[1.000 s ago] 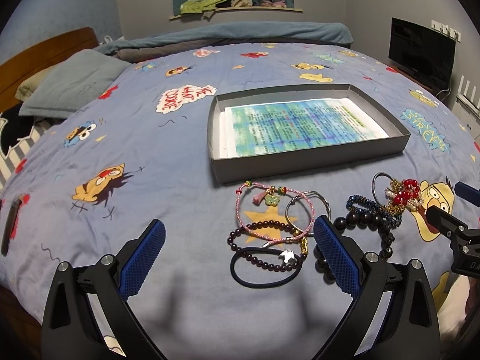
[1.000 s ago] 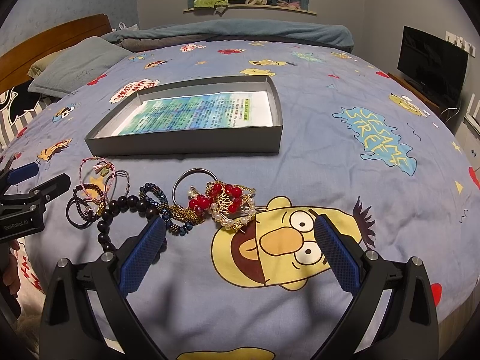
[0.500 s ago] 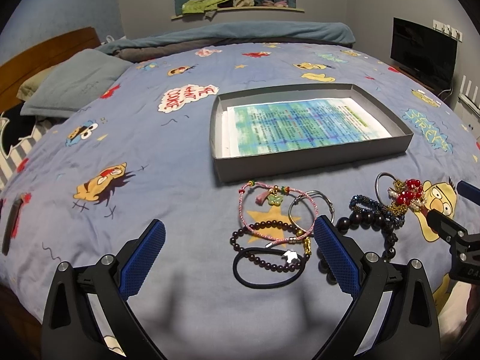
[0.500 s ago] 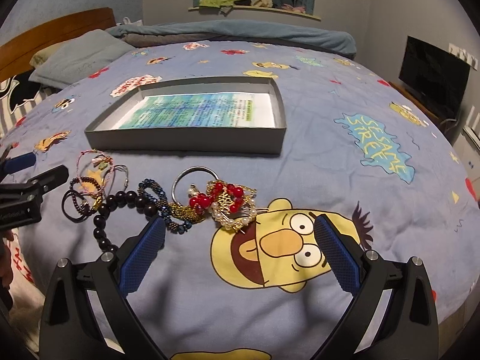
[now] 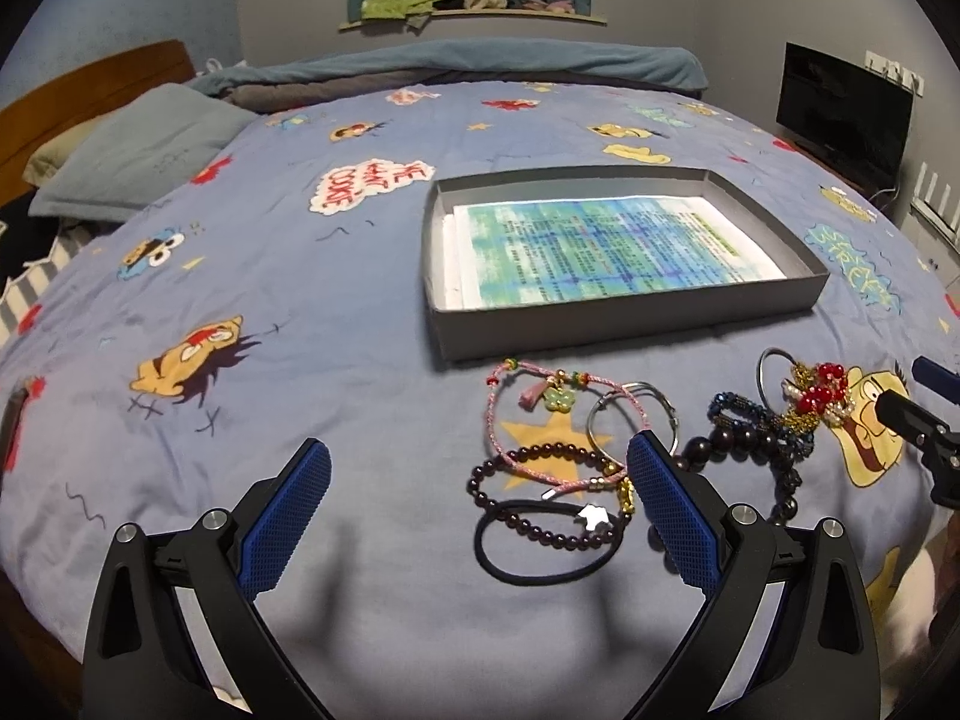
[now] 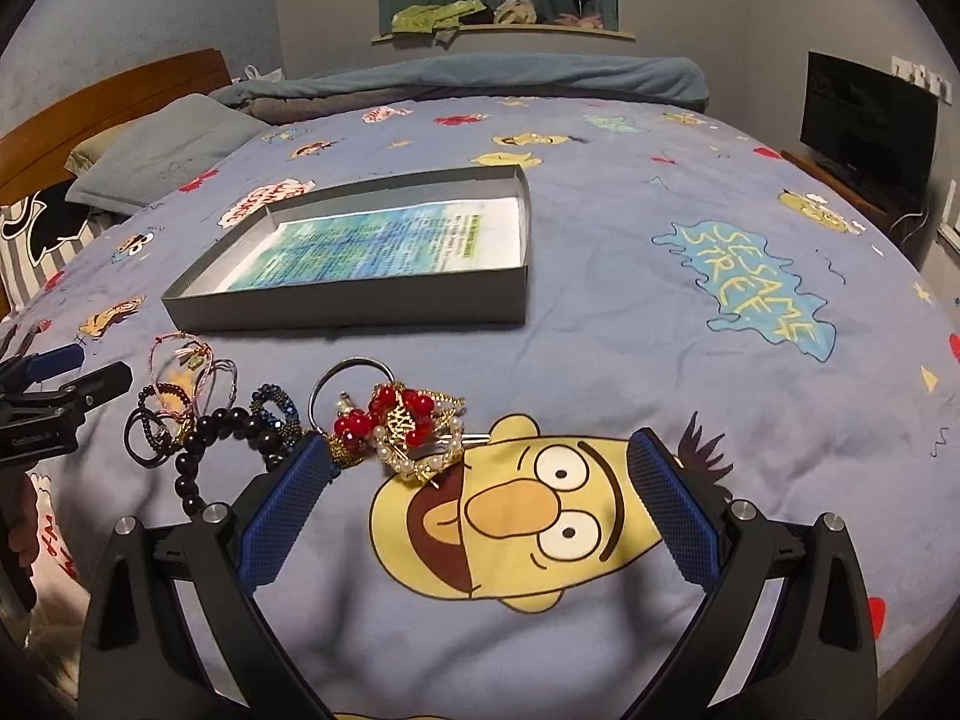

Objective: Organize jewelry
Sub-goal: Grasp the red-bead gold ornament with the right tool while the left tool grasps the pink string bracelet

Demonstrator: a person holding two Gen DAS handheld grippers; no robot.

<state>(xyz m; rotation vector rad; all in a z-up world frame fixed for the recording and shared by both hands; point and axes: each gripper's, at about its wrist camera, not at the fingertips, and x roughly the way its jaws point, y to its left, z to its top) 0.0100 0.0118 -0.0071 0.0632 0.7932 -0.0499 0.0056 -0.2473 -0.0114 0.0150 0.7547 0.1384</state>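
Only the left wrist view shows the black hair tie (image 5: 543, 543) clearly.

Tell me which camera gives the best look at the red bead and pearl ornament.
The right wrist view. There the red bead and pearl ornament lies close and central, just ahead of the gripper, with its beads, pearls and gold wire distinct. The left wrist view shows it small and distorted near the right edge.

Both wrist views face 12 o'clock, tilted down, close over cartoon-print blue bedspread (image 5: 360, 300); share shallow grey cardboard tray (image 5: 624, 324) (image 6: 360, 306).
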